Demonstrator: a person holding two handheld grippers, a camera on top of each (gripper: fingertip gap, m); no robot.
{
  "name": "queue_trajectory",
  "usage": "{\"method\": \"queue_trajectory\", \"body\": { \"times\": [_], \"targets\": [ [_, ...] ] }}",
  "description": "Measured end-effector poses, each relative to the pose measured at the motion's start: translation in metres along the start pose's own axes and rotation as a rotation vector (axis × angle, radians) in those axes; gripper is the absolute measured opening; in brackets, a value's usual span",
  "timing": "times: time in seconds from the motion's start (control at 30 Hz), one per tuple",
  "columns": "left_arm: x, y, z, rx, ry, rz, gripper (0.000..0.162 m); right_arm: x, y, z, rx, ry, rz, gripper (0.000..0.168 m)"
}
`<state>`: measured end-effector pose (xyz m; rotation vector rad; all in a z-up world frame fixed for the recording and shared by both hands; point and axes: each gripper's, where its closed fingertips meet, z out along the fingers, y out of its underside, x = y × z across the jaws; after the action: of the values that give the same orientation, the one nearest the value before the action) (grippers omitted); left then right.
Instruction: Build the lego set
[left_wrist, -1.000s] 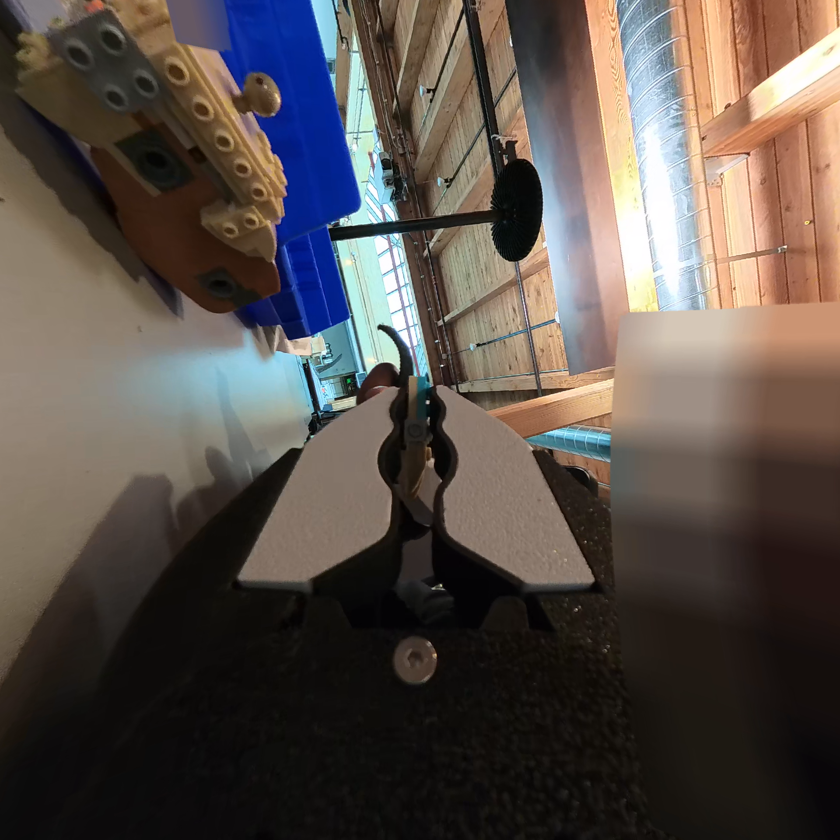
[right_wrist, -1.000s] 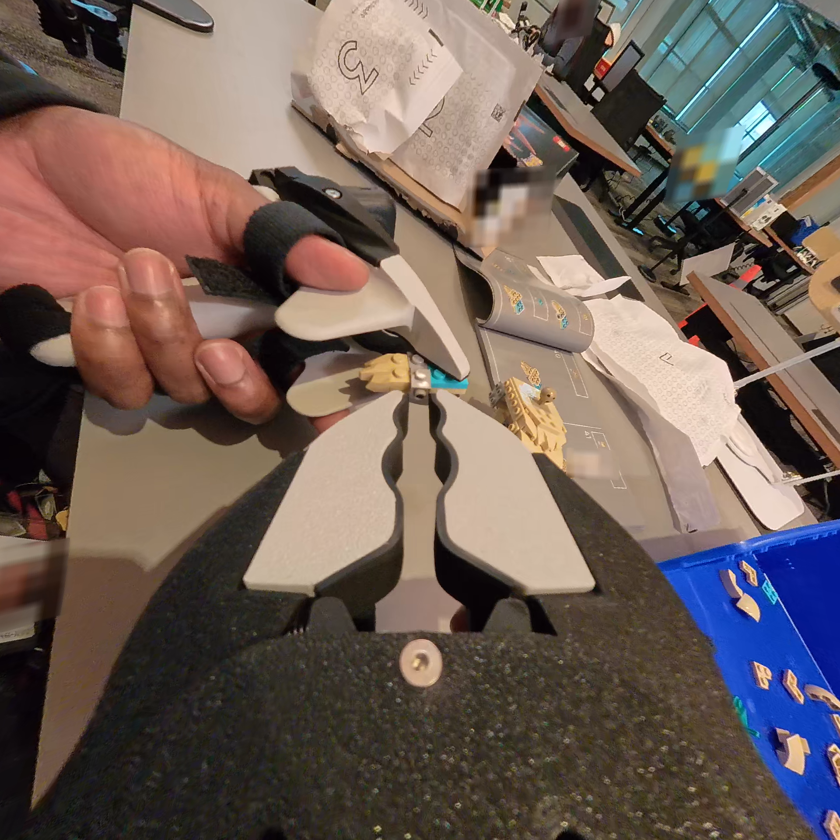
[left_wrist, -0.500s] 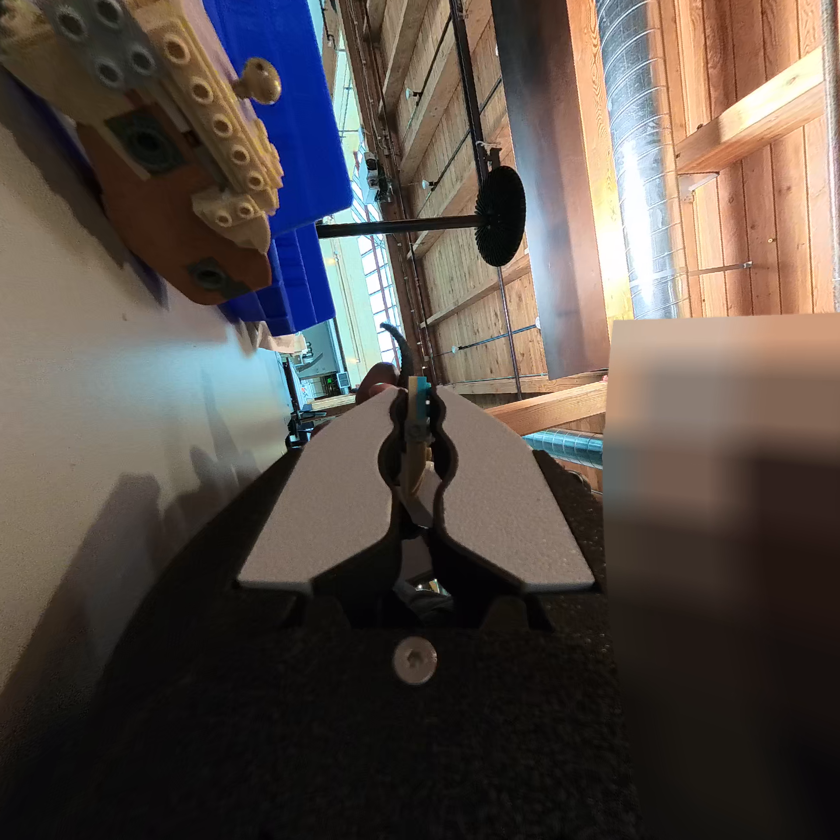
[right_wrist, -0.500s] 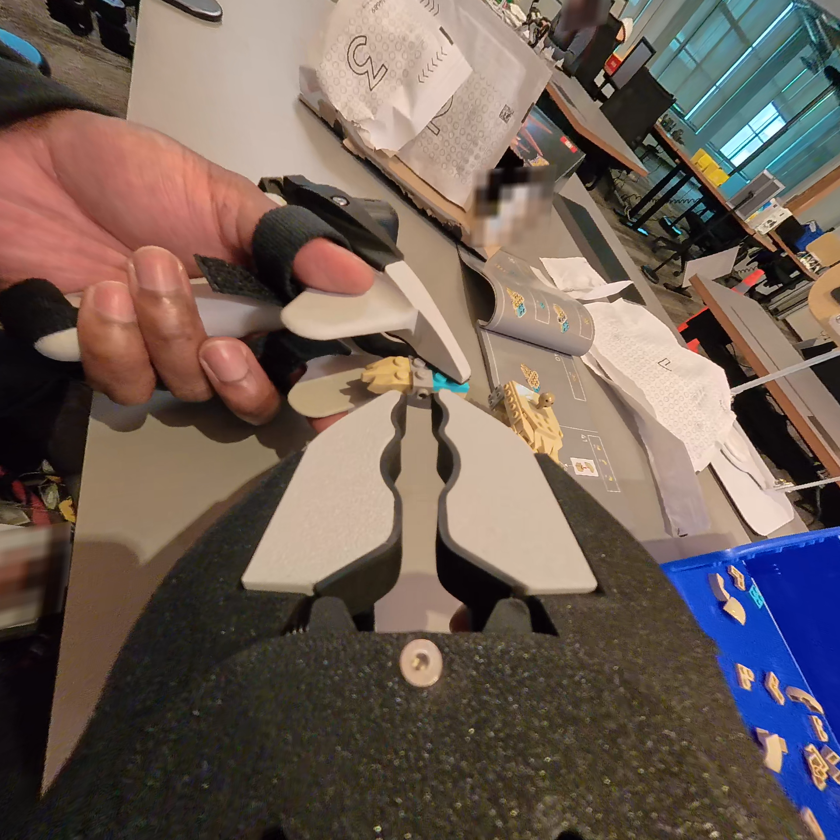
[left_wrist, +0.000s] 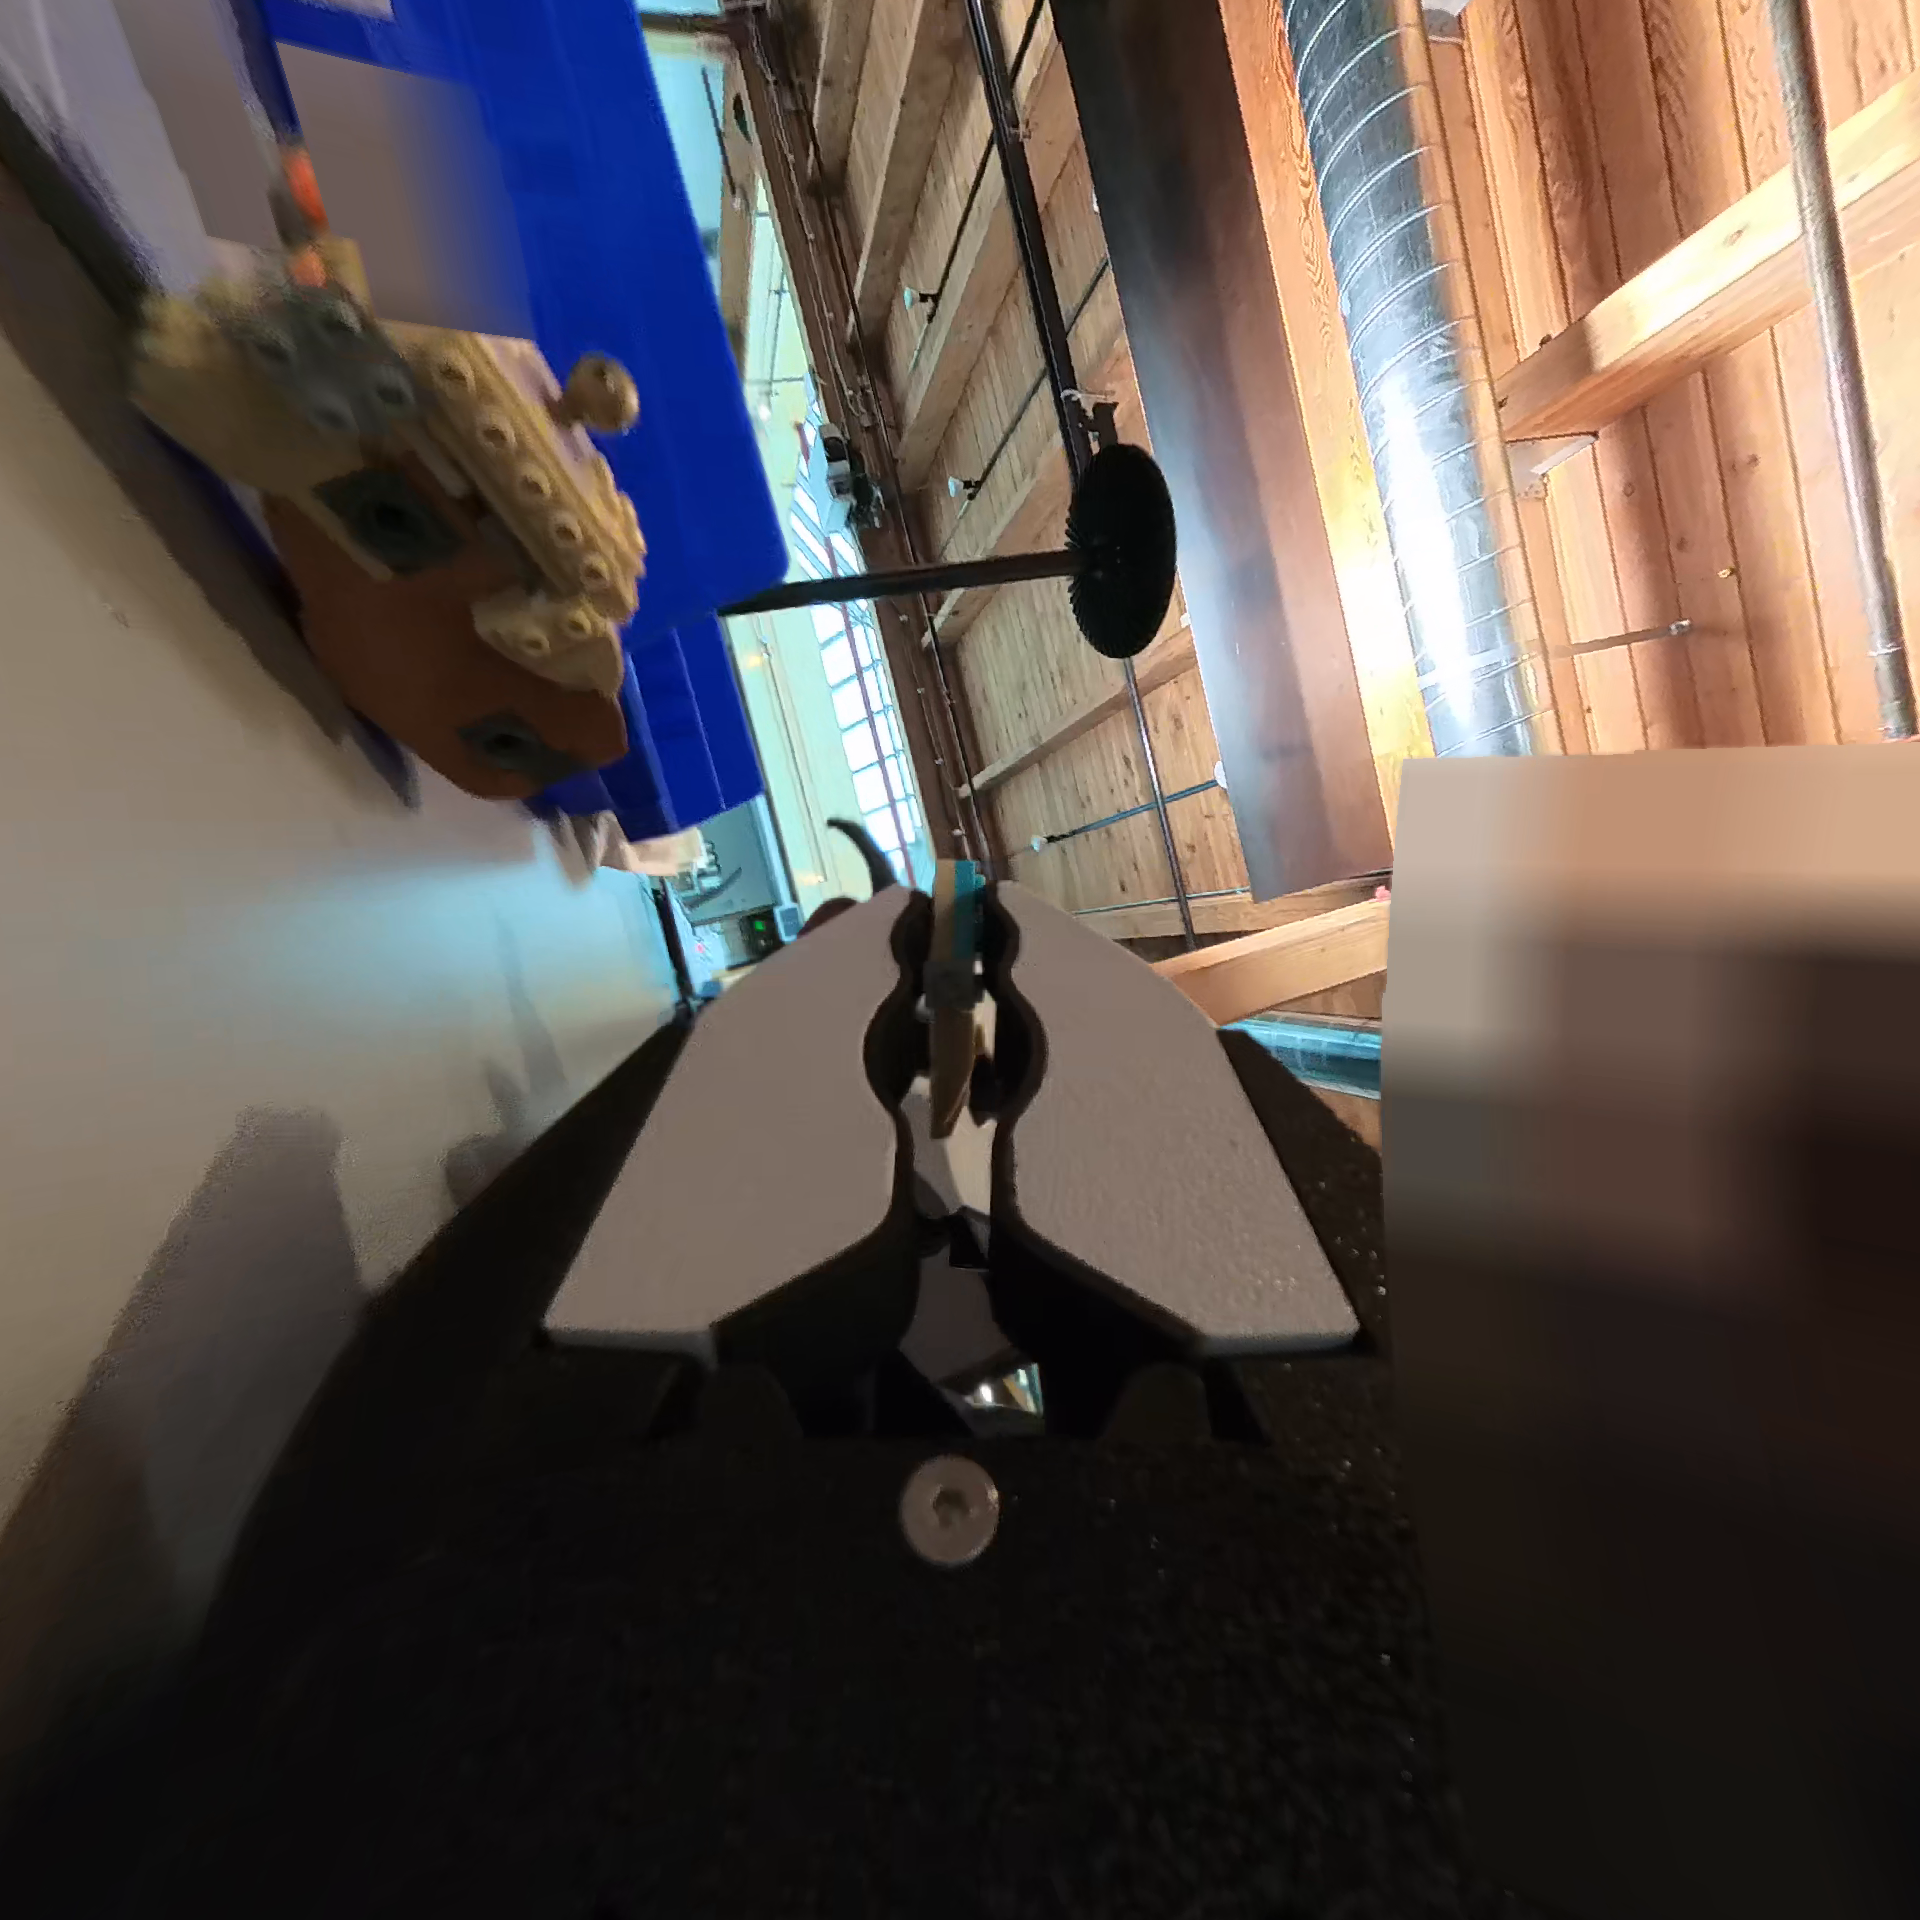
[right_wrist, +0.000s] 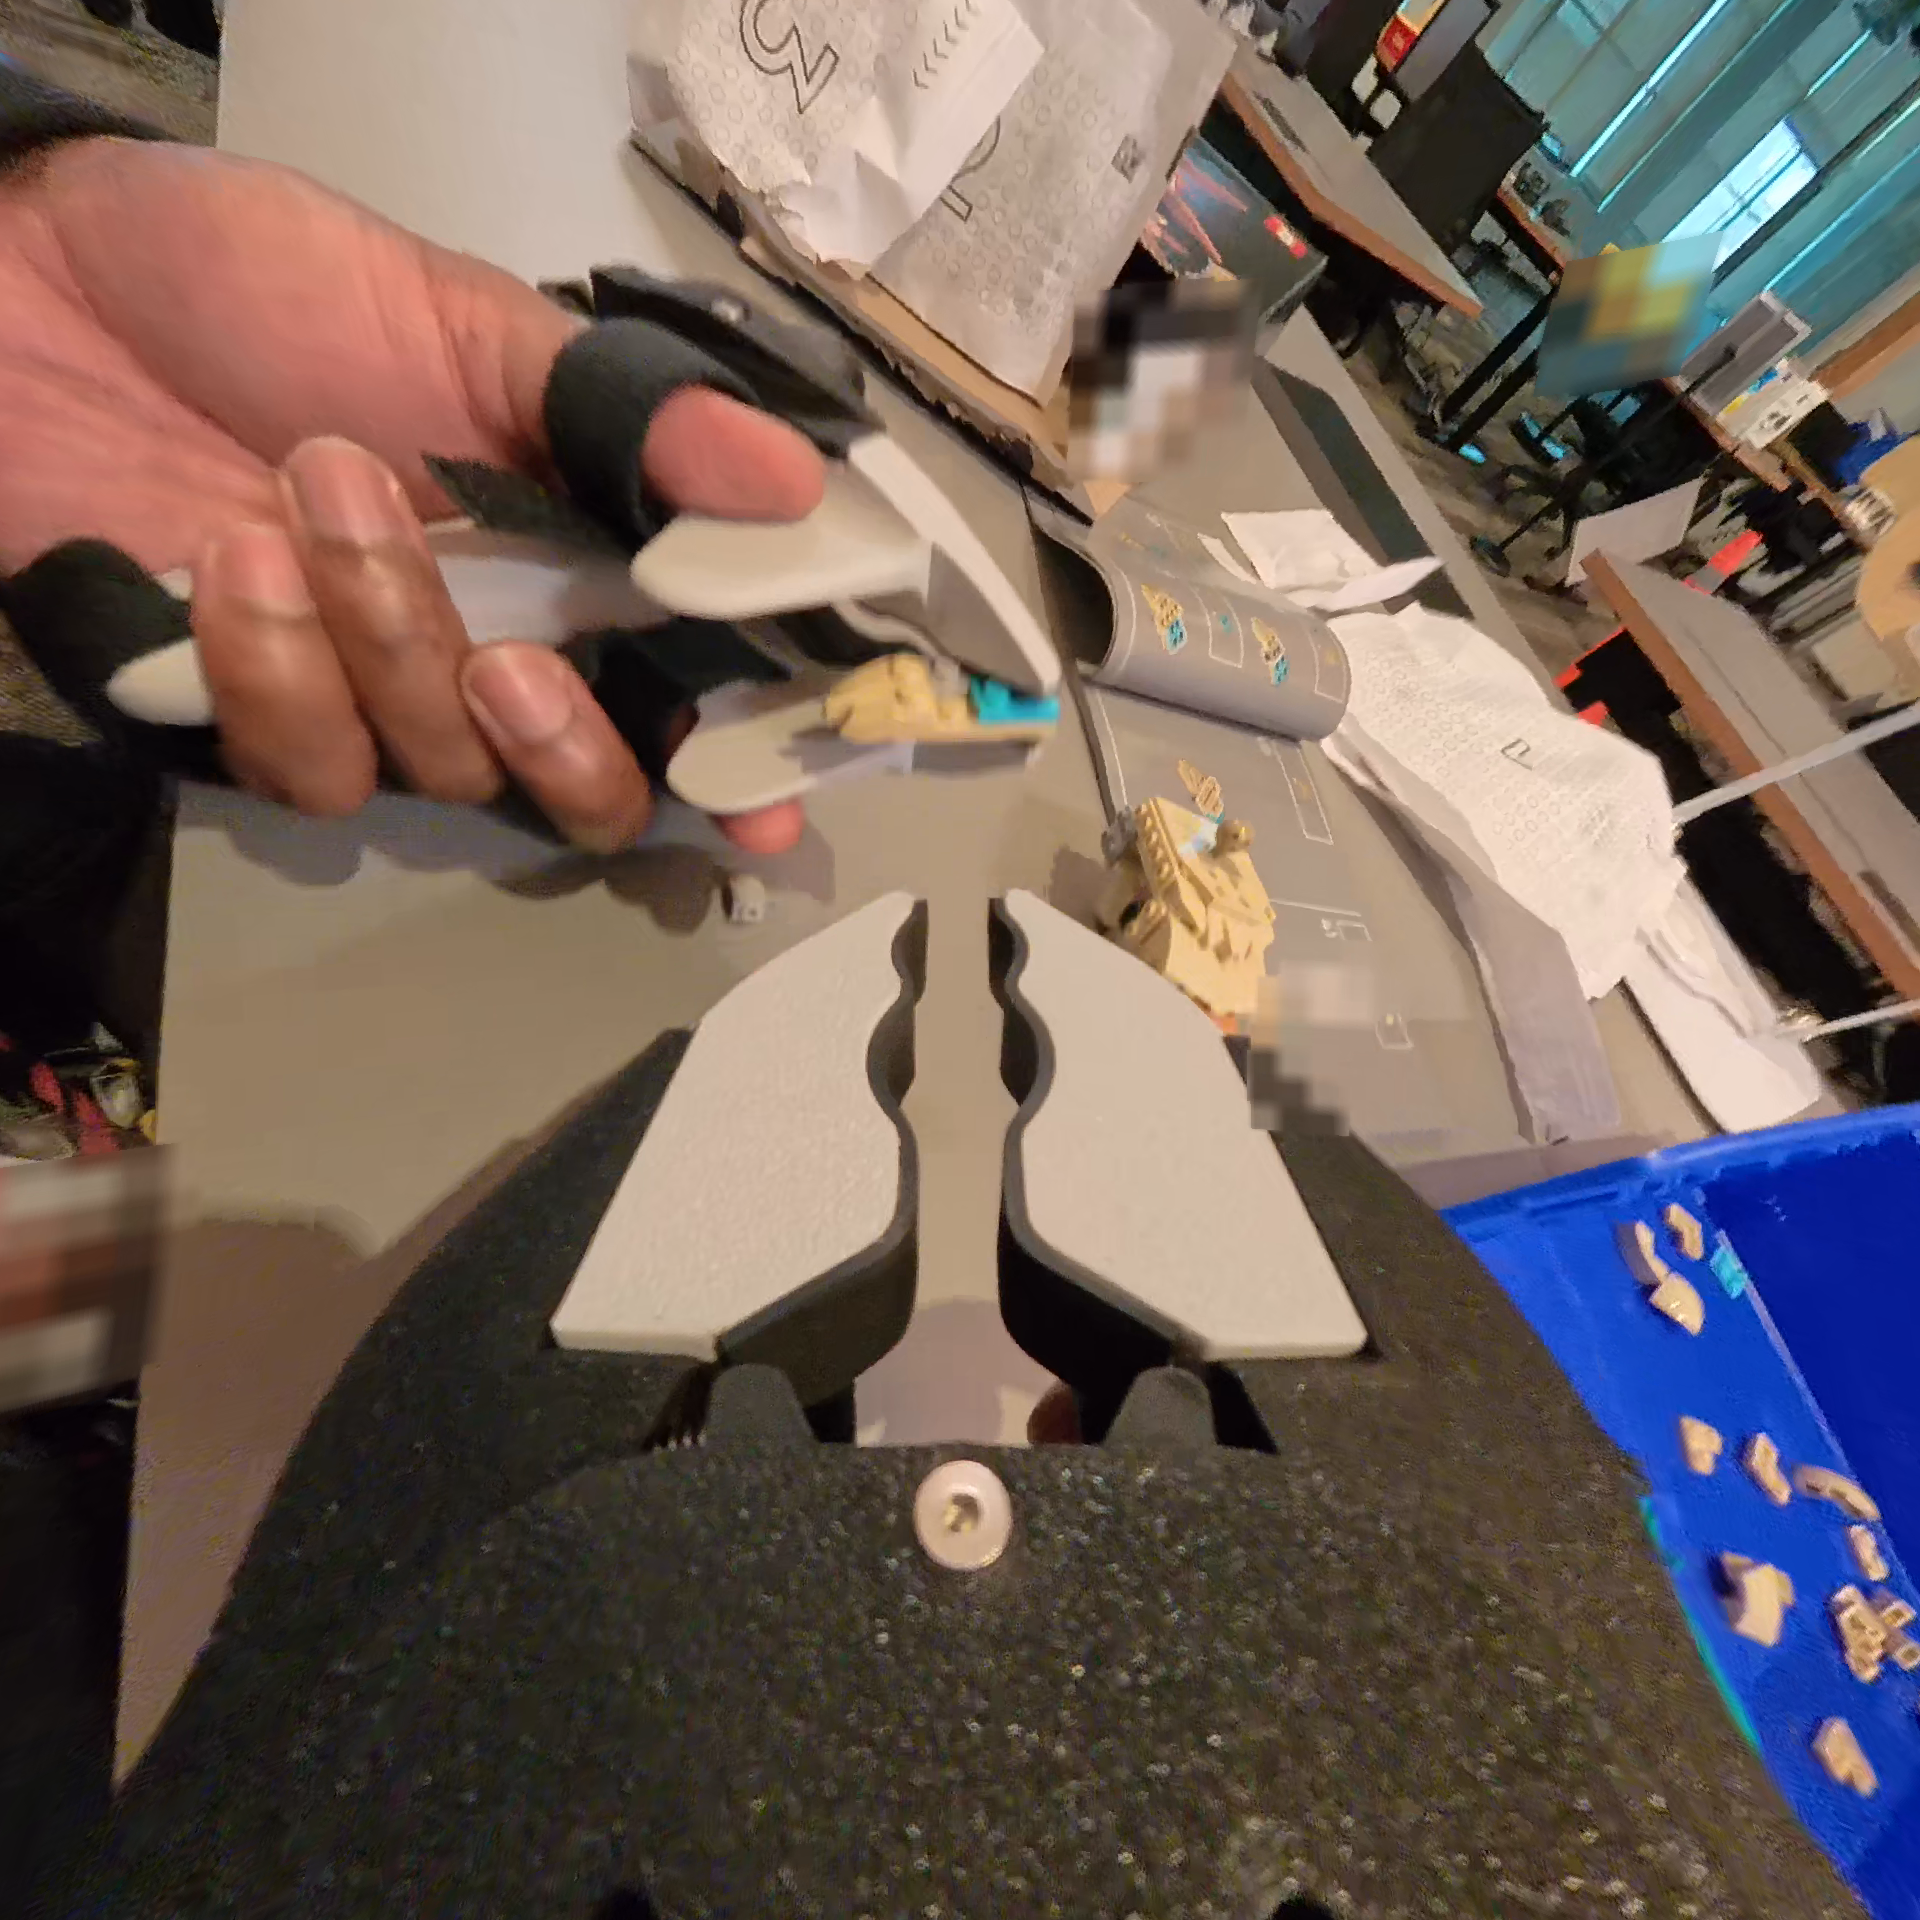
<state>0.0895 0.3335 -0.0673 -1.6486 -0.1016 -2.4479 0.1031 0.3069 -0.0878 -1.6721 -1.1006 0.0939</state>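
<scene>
My left gripper (left_wrist: 954, 906) is shut on a small tan and teal lego sub-assembly (left_wrist: 954, 1023). In the right wrist view a hand holds that gripper (right_wrist: 1023, 717) above the table, with the sub-assembly (right_wrist: 935, 712) between its fingers. My right gripper (right_wrist: 956, 914) is open and empty, below and a little short of it. The tan lego model (right_wrist: 1190, 899) stands on the open instruction booklet (right_wrist: 1226, 644), just right of my right fingertips. The model also shows in the left wrist view (left_wrist: 447, 551), where it is tan and brown.
A blue bin (right_wrist: 1766, 1507) with several loose tan pieces sits at the right; it also shows in the left wrist view (left_wrist: 623, 312). Crumpled paper bags (right_wrist: 883, 125) lie at the back and more (right_wrist: 1507, 748) at the right. A small grey piece (right_wrist: 743, 899) lies on the grey table (right_wrist: 416, 1018). The tips of one gripper are about 4 cm away from the tips of the other.
My right gripper was closed at the tips on the sub-assembly; it has opened and drawn back. The left gripper still holds the sub-assembly, now apart from the right fingers.
</scene>
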Motion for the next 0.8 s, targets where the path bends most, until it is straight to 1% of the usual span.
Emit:
{"method": "queue_trajectory", "body": {
  "times": [0.2, 0.3, 0.4, 0.6, 0.67, 0.8],
  "targets": [
    [0.005, -0.032, -0.021, 0.038, -0.064, 0.127, 0.008, -0.015, 0.023, 0.004, -0.079, -0.064, 0.057, 0.01],
    [0.009, -0.047, -0.031, 0.056, -0.071, 0.159, 0.008, -0.029, 0.023, 0.013, -0.091, -0.109, 0.073, 0.01],
    [0.011, -0.057, -0.04, 0.058, -0.099, 0.201, 0.008, -0.044, 0.019, 0.027, -0.104, -0.154, 0.036, 0.01],
    [0.009, -0.056, -0.058, -0.025, -0.214, 0.288, 0.008, -0.069, 0.008, 0.06, -0.134, -0.273, -0.114, 0.011],
    [0.008, -0.054, -0.064, -0.045, -0.242, 0.3, 0.008, -0.074, 0.006, 0.069, -0.131, -0.34, -0.151, 0.012],
    [0.01, -0.055, -0.073, -0.047, -0.238, 0.277, 0.008, -0.082, -0.004, 0.077, -0.072, -0.503, -0.18, 0.015]
  ]
}}
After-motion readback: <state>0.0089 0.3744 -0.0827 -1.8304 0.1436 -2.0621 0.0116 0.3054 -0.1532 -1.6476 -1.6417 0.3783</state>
